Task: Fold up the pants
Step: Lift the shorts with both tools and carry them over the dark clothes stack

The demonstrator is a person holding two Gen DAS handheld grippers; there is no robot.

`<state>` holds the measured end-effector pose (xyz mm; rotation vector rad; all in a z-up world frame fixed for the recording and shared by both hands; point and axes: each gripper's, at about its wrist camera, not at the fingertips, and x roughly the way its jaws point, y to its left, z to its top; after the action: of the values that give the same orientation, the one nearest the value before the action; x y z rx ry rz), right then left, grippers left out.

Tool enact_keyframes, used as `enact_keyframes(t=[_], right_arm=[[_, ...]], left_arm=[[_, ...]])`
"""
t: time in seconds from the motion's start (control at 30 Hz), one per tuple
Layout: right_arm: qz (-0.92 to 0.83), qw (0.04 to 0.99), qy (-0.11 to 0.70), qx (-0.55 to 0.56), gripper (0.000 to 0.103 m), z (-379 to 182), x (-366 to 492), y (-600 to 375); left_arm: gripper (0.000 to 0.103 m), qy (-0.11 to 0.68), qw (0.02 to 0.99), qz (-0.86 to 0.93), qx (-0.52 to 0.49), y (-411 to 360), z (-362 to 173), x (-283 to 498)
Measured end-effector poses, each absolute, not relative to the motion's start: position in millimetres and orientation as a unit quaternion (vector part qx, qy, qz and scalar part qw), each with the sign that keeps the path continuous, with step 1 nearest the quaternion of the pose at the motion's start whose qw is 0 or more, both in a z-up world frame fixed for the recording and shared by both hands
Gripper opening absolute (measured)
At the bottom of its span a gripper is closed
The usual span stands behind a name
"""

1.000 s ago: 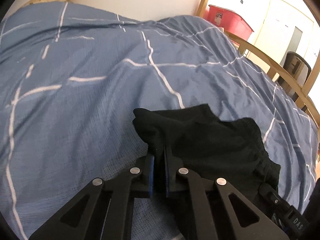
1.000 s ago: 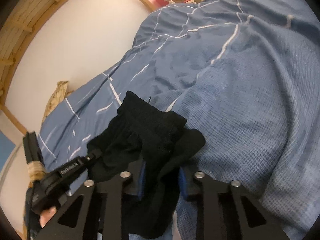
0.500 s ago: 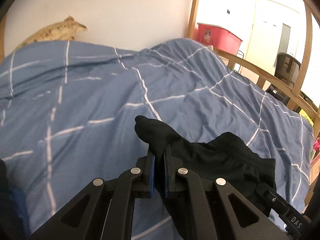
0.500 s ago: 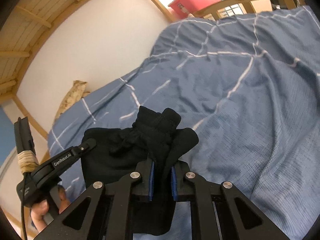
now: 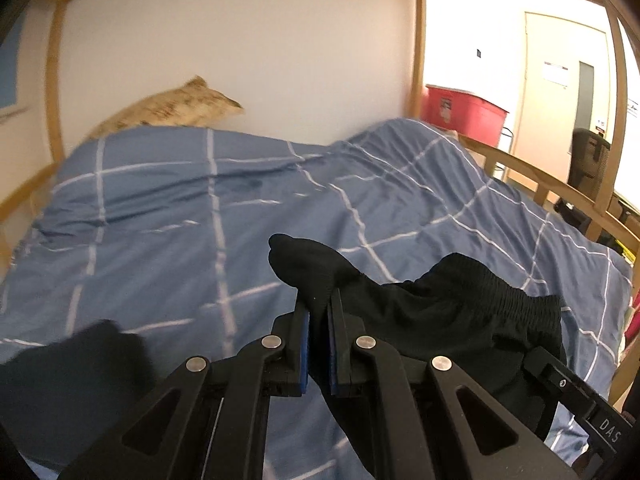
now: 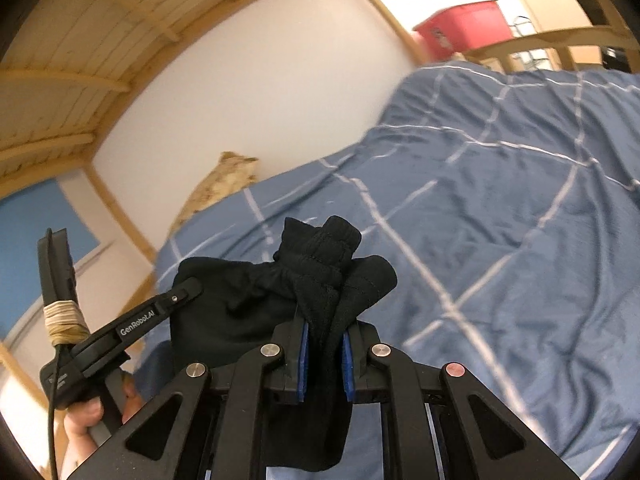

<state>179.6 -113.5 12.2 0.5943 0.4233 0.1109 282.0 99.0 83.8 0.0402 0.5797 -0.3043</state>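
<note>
Pants (image 5: pixel 460 312) hanging past the bottom edge, dark blurred shape (image 5: pixel 72 376) lower left — unidentifiable

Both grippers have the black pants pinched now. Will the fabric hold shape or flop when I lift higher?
Likely floppy: the black pants sag between the left gripper and right gripper. Probably light; a bunched pinch carries them. The elastic waistband may keep gathering.

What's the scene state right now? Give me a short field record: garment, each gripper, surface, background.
garment: black pants, bunched, lifted off the bed
left gripper: shut on the pants' fabric
right gripper: shut on a thick fold of the pants
surface: blue checked duvet, wrinkled
background: tan pillow by the wall, red bin beyond the wooden bed frame
</note>
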Motion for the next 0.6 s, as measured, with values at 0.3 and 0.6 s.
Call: enact_keyframes(t=[0.3,0.6], right_arm=[[0.134,0.934,0.206,0.259,0.014,42.7,183.5,1.0],[0.188,0.927,0.212,0.246,0.014,47.7,203.7,102.0]], left_arm=[[0.008,0.267,0.960,-0.082,0.033,209.8,116.9,264.6],[0.008,0.274,0.960,-0.012,0.059,313.7,119.2,272.9]])
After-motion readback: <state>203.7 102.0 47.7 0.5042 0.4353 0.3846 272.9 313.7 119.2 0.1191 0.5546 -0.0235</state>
